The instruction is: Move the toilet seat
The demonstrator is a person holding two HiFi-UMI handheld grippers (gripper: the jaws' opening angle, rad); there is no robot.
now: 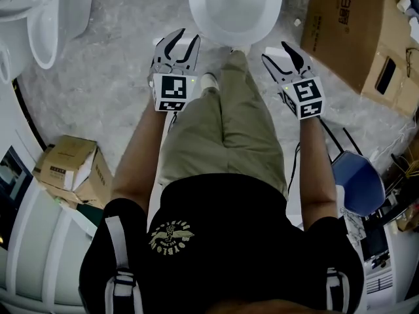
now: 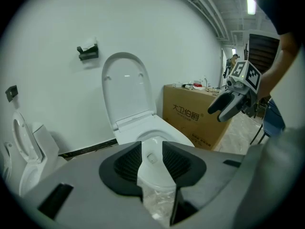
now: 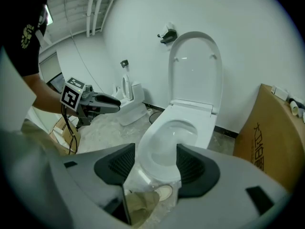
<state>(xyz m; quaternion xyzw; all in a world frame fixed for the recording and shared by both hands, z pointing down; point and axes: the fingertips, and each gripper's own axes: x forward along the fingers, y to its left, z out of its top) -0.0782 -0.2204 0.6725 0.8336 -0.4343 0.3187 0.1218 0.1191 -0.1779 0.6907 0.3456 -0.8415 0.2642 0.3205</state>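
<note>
A white toilet (image 1: 236, 8) stands against the wall straight ahead of me. Its lid (image 3: 195, 66) is raised upright against the wall, and the seat ring (image 3: 164, 144) lies flat on the bowl. My left gripper (image 1: 178, 41) hovers just short of the bowl's front left, open with nothing between its fingers. The right gripper (image 1: 280, 52) is level with it at the front right and is also open and empty. Through the left gripper's jaws I see the lid (image 2: 126, 87), the bowl (image 2: 155, 137) and the right gripper (image 2: 231, 104). The left gripper (image 3: 97, 103) also shows in the right gripper view.
A large cardboard box (image 1: 347, 28) stands right of the toilet. A second toilet (image 1: 39, 25) is at the left, with a small open carton (image 1: 72, 169) nearer me. A blue chair (image 1: 359, 182) and cables lie at the right. My leg and shoe (image 1: 209, 80) are in front of the bowl.
</note>
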